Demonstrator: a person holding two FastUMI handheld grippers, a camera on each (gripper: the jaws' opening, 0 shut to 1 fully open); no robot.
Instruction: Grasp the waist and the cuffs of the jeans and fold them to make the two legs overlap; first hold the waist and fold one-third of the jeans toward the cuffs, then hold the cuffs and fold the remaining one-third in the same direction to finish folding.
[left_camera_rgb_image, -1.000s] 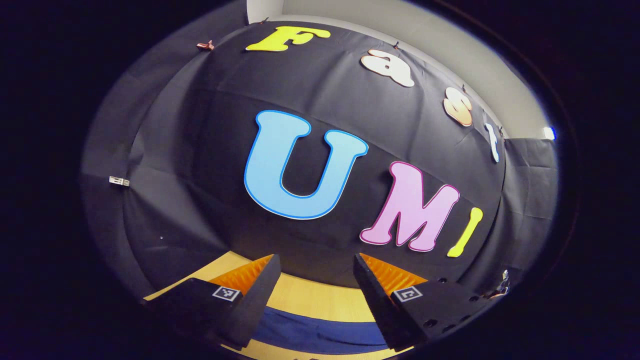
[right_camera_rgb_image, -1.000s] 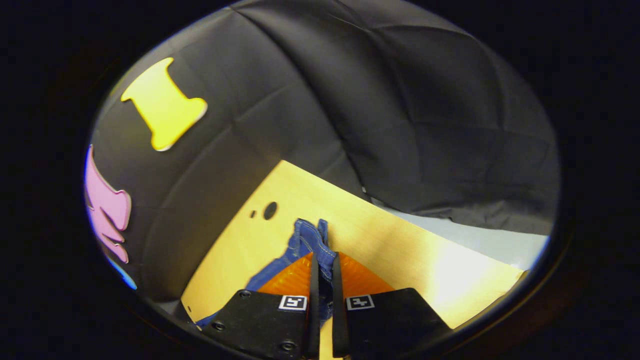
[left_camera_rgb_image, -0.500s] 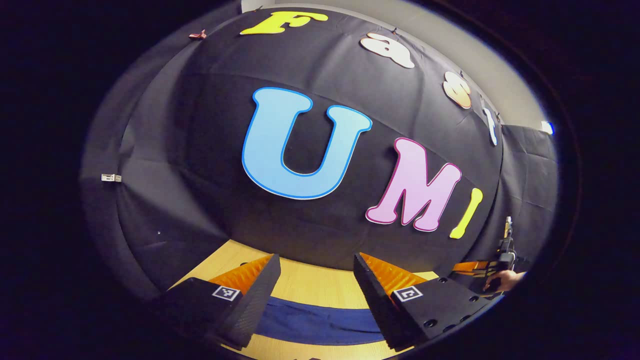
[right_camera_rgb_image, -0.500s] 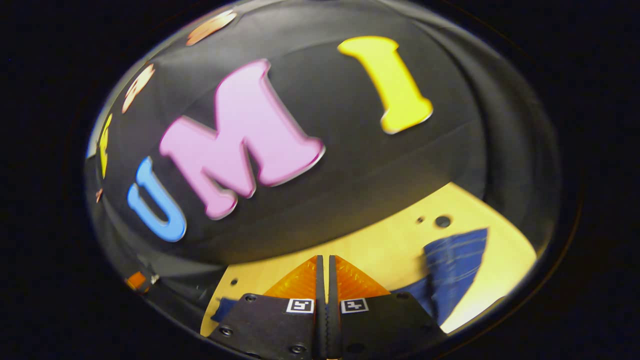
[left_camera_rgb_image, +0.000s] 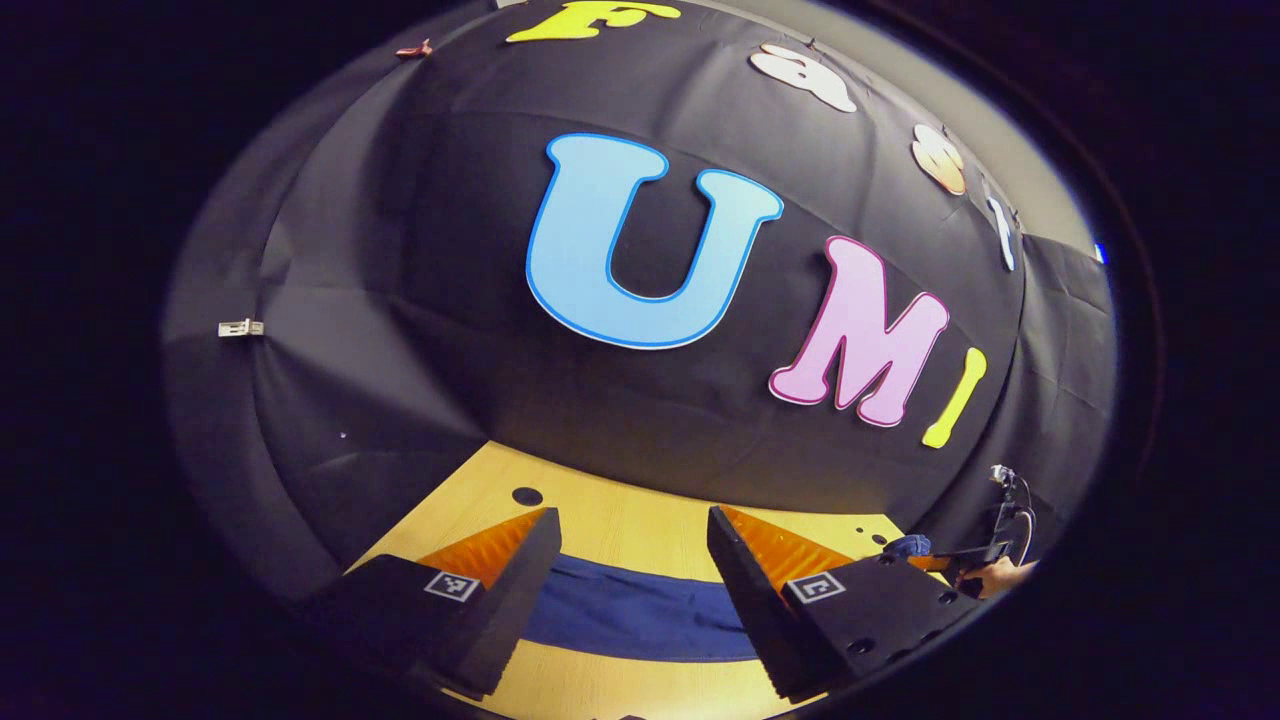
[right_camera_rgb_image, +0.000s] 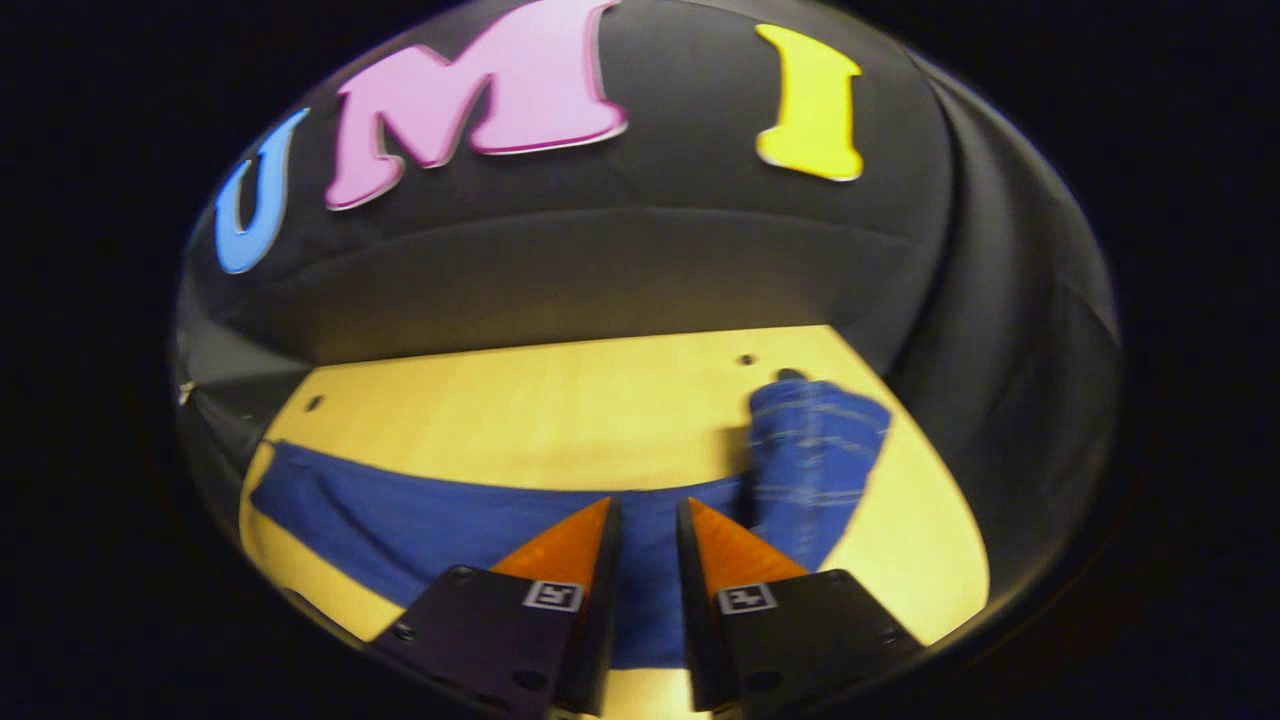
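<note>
Where table (right_camera_rgb_image: 560, 420) shows, jeans (right_camera_rgb_image: 420, 520) lie crosswise.

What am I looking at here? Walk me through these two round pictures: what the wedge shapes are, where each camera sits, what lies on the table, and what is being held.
There is no robot arm. A person holds a hand tool with two fingers in each hand, and a wide-angle camera rides on each tool, looking forward along its fingers.

The wedge shapes at the bottom of each picture are those fingers. In the left gripper view, the left gripper stands wide open above the jeans. In the right gripper view, the right gripper has a narrow gap between its fingers.

A pair of blue jeans lies stretched along the wooden table, with one end bunched up.

Nothing is held: both tools hover over the cloth.
</note>
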